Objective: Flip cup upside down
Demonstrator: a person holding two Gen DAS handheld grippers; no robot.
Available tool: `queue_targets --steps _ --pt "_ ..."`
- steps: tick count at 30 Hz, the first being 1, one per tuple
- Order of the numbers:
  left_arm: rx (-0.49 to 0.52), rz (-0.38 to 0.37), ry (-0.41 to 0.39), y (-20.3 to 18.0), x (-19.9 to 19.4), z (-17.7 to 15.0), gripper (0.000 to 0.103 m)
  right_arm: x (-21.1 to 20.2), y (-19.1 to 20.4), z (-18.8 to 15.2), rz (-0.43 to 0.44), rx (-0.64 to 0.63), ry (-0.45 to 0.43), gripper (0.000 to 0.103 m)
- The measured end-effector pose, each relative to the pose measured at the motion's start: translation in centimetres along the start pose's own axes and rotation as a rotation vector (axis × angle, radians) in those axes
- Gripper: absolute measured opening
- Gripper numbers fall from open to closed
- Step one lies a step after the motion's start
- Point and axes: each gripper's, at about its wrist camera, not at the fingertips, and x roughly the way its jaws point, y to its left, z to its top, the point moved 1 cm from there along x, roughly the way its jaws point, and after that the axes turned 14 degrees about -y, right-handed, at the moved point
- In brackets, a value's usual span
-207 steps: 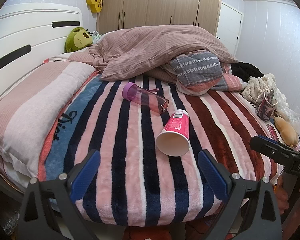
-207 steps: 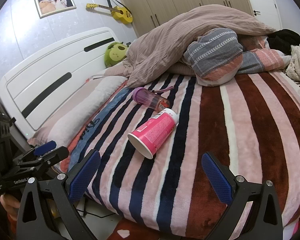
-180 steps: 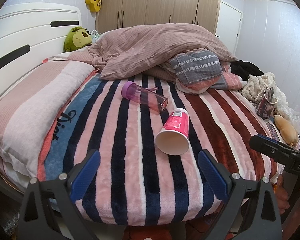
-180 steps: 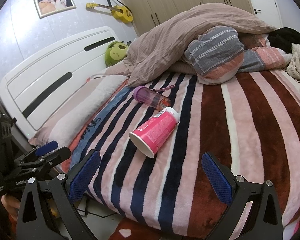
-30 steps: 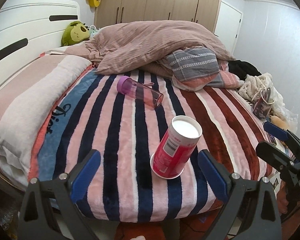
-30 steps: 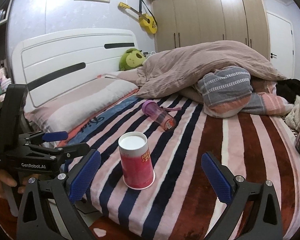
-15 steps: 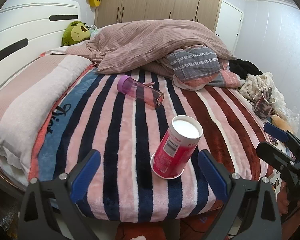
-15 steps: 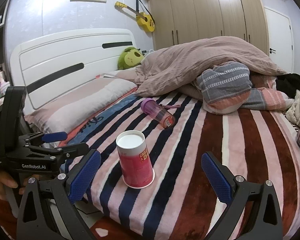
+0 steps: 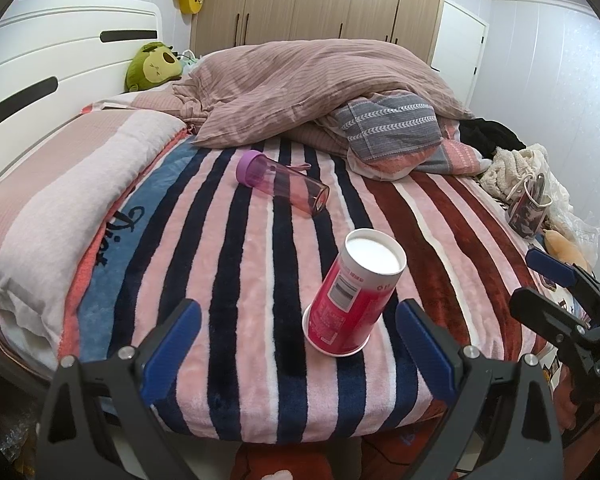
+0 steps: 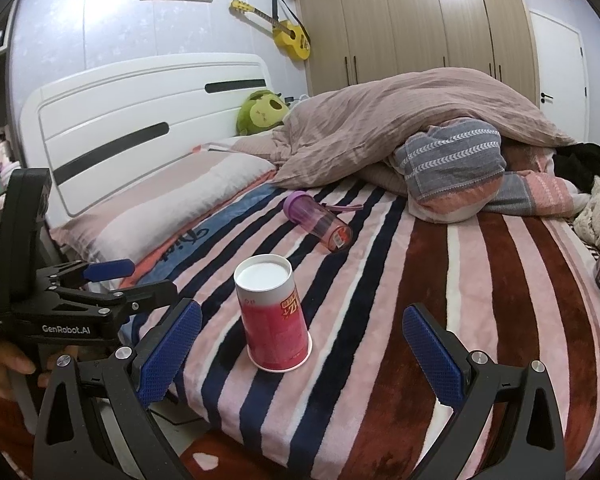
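A pink paper cup (image 9: 350, 302) stands upside down on the striped blanket (image 9: 240, 264), mouth down and white bottom up; it also shows in the right wrist view (image 10: 274, 318). My left gripper (image 9: 298, 346) is open and empty, held just short of the cup near the bed's front edge. My right gripper (image 10: 300, 352) is open and empty, also a little short of the cup. Each gripper shows in the other's view, the right one (image 9: 556, 292) at the right and the left one (image 10: 108, 284) at the left.
A purple-capped clear bottle (image 9: 282, 186) lies on its side beyond the cup. A heaped quilt (image 9: 312, 84) and a folded blanket (image 9: 392, 132) fill the far side. A long pillow (image 9: 60, 200) lies at the left. A mug (image 9: 526, 210) stands at the right edge.
The cup lay on its side about six seconds ago and now stands mouth down. Over the last second both grippers have drifted only slightly and stayed open.
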Motion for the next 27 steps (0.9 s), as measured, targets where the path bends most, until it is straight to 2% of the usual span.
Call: queue_targets --steps 27 --pt "0.001 0.0 0.0 0.1 -0.07 -0.02 0.097 0.18 -0.41 -0.29 -0.001 0.018 0.019 0.101"
